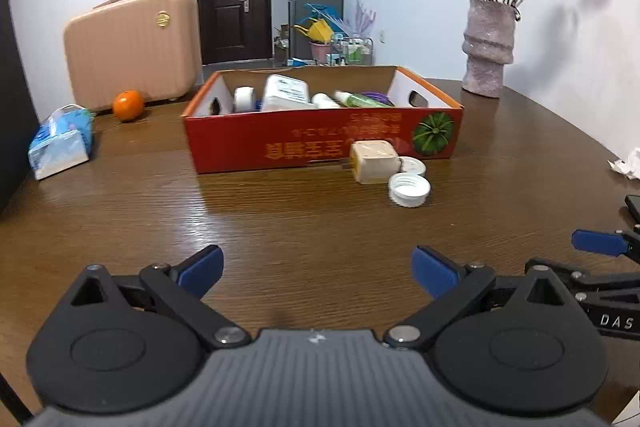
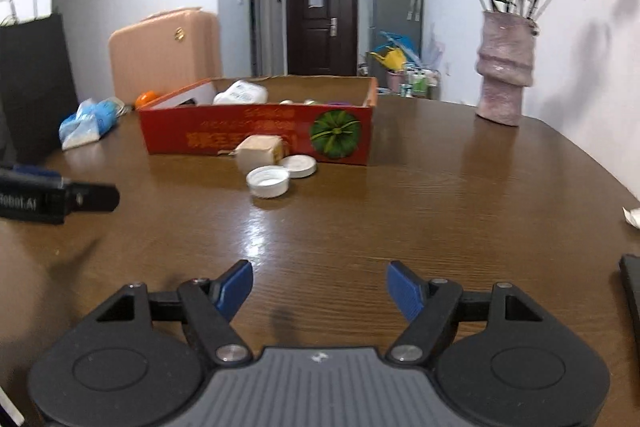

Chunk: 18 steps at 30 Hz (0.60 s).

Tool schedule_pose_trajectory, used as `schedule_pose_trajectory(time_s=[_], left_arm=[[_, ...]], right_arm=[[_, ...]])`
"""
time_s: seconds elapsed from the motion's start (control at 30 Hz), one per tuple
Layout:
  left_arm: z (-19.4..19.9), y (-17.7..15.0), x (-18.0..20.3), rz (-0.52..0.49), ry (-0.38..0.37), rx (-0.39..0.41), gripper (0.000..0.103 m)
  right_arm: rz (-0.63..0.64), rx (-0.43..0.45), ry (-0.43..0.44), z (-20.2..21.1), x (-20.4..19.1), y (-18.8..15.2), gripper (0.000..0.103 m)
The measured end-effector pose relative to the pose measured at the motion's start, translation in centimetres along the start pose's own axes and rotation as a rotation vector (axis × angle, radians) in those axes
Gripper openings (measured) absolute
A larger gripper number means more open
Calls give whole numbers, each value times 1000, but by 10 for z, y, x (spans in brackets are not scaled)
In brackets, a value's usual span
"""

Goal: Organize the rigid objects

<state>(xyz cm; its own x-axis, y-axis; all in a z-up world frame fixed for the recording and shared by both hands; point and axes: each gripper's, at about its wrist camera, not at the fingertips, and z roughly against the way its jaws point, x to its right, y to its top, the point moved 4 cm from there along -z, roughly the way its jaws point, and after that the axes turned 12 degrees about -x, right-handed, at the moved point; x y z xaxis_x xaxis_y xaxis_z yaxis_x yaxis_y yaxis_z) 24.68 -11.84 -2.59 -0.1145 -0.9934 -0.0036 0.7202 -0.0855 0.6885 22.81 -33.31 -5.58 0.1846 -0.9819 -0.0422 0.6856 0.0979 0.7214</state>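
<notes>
From the left wrist view, the left hand-held gripper point(image 1: 317, 273) hung over the bare wooden desk point(image 1: 280, 227) with its blue pads spread wide and nothing between them. Farther off, a beige charger cube point(image 1: 374, 161) and two white caps point(image 1: 409, 189) lay just before the red cardboard box point(image 1: 320, 143), which held bottles and a tape roll.

From the right wrist view, the right hand-held gripper point(image 2: 319, 287) was likewise parted and empty. The cube point(image 2: 259, 151) and caps point(image 2: 268, 181) lay well ahead, beside the box point(image 2: 256, 135).
</notes>
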Motion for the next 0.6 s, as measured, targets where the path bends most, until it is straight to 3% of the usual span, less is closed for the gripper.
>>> schedule_pose_trajectory(time_s=[0.3, 0.43, 0.53, 0.6], left_arm=[[-60, 37, 58, -46, -111, -28, 82], [-93, 54, 77, -59, -104, -40, 72], [-111, 61, 77, -41, -109, -67, 60], [-117, 63, 72, -27, -125, -80, 45]], right_arm=[[-43, 25, -36, 1, 27, 14, 72], [-71, 14, -60, -6, 46, 19, 73], [-71, -2, -63, -16, 54, 27, 72], [-62, -9, -59, -24, 56, 35, 72]])
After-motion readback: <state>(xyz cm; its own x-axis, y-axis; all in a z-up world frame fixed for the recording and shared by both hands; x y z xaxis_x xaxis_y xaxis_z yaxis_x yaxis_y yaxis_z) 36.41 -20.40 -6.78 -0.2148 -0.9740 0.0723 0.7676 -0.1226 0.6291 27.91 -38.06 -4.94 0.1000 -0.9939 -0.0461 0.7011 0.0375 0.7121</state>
